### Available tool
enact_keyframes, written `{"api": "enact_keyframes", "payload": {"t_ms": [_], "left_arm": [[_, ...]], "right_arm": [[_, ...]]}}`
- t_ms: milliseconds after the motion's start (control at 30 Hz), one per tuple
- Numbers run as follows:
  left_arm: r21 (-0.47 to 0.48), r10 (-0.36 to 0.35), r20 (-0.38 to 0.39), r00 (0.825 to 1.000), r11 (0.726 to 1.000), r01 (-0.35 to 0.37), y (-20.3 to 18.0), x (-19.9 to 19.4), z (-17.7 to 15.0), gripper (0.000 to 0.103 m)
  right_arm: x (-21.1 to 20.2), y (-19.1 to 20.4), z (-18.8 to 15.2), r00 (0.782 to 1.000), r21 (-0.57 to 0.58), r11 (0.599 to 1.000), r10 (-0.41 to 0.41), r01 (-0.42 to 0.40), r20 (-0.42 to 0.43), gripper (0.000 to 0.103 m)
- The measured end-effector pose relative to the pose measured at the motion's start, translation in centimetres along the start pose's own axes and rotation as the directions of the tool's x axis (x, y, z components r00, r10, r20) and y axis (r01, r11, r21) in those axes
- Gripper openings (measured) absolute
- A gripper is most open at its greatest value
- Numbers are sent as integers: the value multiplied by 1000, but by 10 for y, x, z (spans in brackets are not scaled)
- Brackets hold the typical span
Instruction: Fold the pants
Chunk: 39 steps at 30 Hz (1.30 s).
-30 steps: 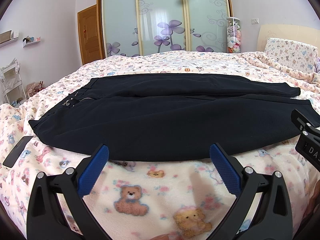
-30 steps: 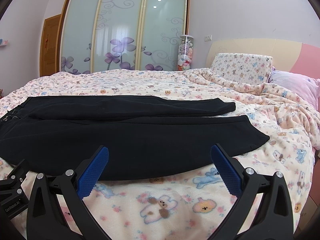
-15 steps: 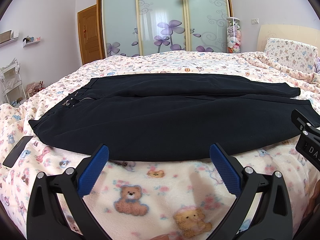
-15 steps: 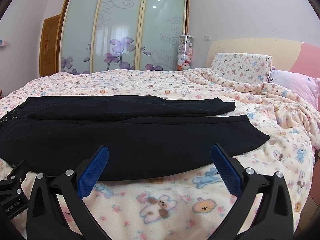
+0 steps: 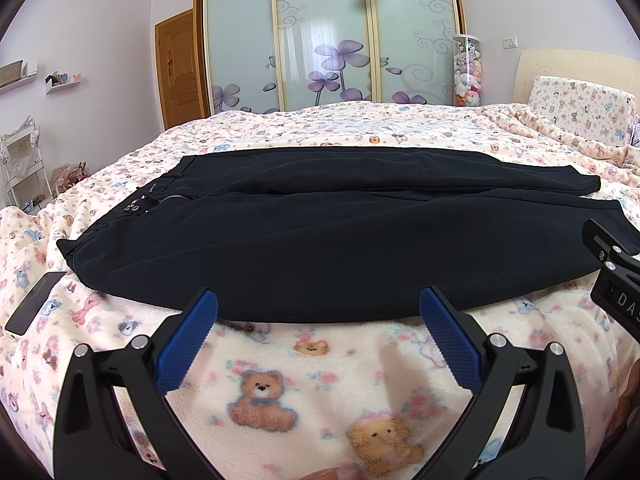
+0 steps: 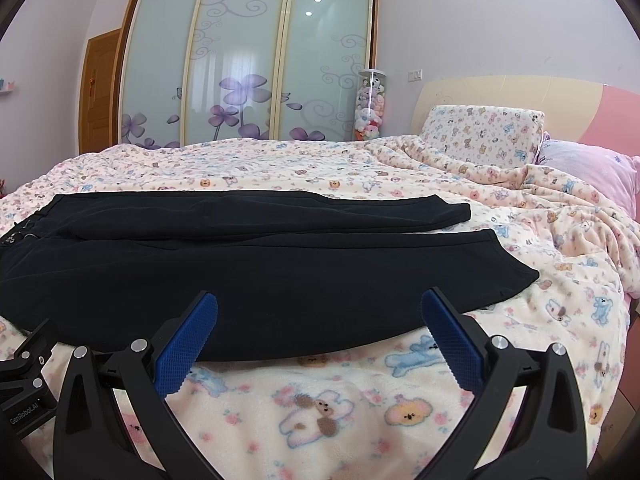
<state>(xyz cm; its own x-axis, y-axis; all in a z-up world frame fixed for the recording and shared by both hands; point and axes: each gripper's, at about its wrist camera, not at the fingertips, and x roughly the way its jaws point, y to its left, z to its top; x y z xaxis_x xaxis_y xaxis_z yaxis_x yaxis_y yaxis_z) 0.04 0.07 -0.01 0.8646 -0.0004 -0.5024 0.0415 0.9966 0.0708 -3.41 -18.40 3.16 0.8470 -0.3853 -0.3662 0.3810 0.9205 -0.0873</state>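
Black pants (image 5: 320,236) lie flat across the bed, waistband with zipper at the left, both legs running to the right; they also show in the right wrist view (image 6: 248,264). My left gripper (image 5: 318,308) is open and empty, hovering at the pants' near edge. My right gripper (image 6: 320,312) is open and empty, at the near edge closer to the leg ends. Each gripper's body shows at the edge of the other's view.
The bed is covered by a teddy-bear blanket (image 5: 312,380). A dark phone (image 5: 34,302) lies on the blanket left of the waistband. Pillows (image 6: 480,136) and headboard stand at the right. A sliding wardrobe (image 5: 328,36) stands beyond the bed.
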Motion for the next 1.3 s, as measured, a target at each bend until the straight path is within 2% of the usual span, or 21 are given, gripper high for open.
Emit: {"api": "enact_keyframes", "payload": {"t_ms": [867, 967, 1067, 1200, 1300], "left_arm": [[-2, -3, -2, 1000, 1000, 3, 0, 0, 0, 101], [-17, -19, -4, 1000, 1000, 19, 8, 0, 3, 101], [-40, -35, -10, 999, 999, 35, 25, 5, 9, 101], [-56, 9, 22, 1000, 998, -8, 33, -4, 29, 101], [-76, 43, 87, 995, 996, -36, 37, -5, 43, 101]], "right_arm": [[1, -2, -3, 1000, 15, 1000, 16, -16, -2, 102], [0, -10, 2, 996, 49, 995, 83, -83, 16, 102], [-3, -27, 16, 982, 87, 979, 181, -185, 52, 102], [8, -64, 46, 937, 125, 929, 341, -348, 78, 102], [42, -101, 75, 904, 162, 891, 426, -425, 30, 102]]}}
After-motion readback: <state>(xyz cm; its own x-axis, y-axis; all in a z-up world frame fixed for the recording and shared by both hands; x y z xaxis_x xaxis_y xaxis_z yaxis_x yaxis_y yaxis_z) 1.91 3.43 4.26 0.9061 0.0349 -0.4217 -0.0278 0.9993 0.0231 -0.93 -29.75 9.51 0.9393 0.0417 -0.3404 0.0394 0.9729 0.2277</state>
